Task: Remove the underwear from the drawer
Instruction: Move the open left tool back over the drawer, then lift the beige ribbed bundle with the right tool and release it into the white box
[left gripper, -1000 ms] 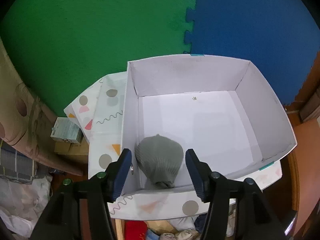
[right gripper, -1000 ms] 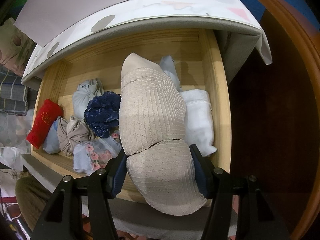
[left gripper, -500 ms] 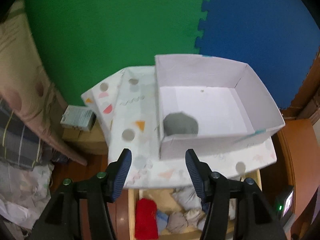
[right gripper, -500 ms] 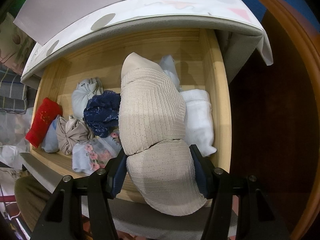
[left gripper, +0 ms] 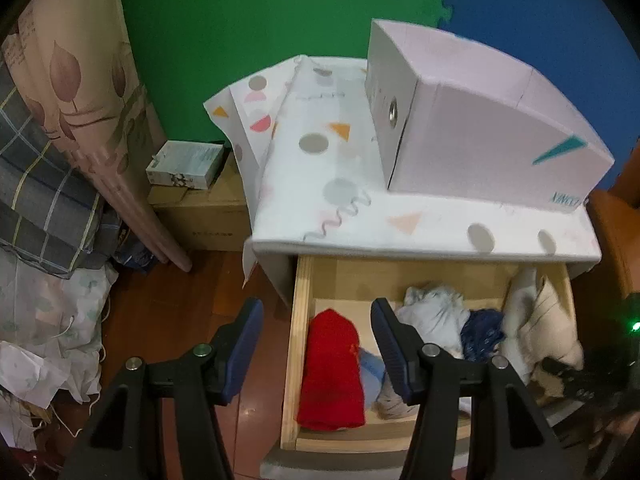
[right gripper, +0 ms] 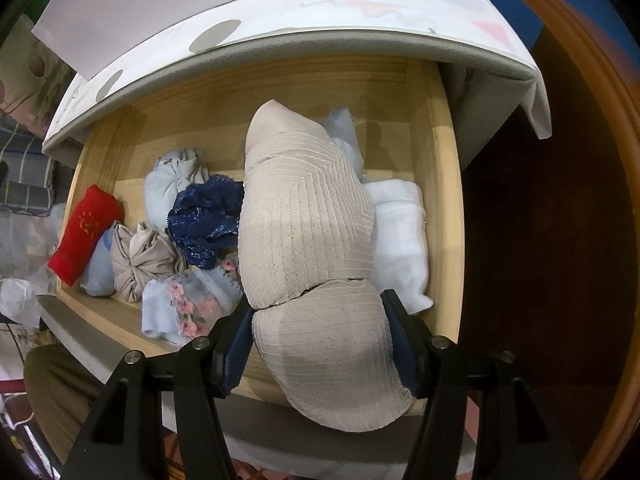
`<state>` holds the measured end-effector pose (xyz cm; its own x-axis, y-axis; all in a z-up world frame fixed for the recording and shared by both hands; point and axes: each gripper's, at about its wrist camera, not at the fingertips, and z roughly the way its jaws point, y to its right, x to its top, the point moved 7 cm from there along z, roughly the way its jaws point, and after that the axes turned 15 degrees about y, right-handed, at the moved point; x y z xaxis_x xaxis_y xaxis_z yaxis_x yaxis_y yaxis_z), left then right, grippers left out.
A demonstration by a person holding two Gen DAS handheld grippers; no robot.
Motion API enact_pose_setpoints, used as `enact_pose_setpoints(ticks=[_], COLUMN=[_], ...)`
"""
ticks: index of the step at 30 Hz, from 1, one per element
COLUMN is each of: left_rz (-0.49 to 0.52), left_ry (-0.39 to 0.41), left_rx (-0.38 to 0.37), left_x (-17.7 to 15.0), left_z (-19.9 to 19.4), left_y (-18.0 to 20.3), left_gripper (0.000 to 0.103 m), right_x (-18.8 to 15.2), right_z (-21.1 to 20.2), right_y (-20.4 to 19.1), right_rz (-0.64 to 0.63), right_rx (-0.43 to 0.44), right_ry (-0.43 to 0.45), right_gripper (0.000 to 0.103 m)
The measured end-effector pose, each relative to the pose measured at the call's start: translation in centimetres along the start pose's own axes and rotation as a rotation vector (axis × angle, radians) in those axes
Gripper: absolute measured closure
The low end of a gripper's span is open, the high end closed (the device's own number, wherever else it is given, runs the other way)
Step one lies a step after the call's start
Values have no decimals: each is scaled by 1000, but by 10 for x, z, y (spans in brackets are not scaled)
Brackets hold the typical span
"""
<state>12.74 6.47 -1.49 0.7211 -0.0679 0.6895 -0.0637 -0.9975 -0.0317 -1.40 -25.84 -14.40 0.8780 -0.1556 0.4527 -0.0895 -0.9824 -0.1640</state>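
Now a beige ribbed bra (right gripper: pixel 308 248) sits pinched in the right gripper (right gripper: pixel 320 344) over the open wooden drawer (right gripper: pixel 440 208).
Only the right wrist view shows that clamp on the near cup, whose jaws have just eased slightly wider; the left wrist view shows the left gripper (left gripper: pixel 316 344) spread and empty above the drawer's left wall, a red folded piece (left gripper: pixel 330 364) beneath, and the white shoebox (left gripper: pixel 480 140) on the patterned top.
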Motion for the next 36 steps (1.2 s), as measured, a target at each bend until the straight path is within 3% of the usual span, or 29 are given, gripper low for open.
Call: enact_pose_setpoints(ticks=[5, 11, 17, 23, 26, 36], left_rz=[-12, -27, -100, -72, -36, -133], left_ry=[13, -56, -74, -71, -17, 37], left_rx=[-57, -127, -153, -117, -109, -95], left_x=[-18, -47, -68, -82, -79, -75], left_z=[8, 21, 25, 27, 20, 12], left_y=[8, 23, 25, 27, 31, 13], left_gripper=[46, 46, 46, 46, 46, 46], right_x=[-1, -2, -1, 4, 8, 31], right_z=[1, 1, -2, -7, -11, -48], right_y=[-3, -9, -9, -8, -8, -10], right_rz=[-26, -63, -63, -42, -31, 0], right_rx=[-18, -39, -43, -42, -43, -16], right_ry=[-3, 3, 24, 58, 71, 131], right_gripper=[44, 46, 49, 51, 51, 52])
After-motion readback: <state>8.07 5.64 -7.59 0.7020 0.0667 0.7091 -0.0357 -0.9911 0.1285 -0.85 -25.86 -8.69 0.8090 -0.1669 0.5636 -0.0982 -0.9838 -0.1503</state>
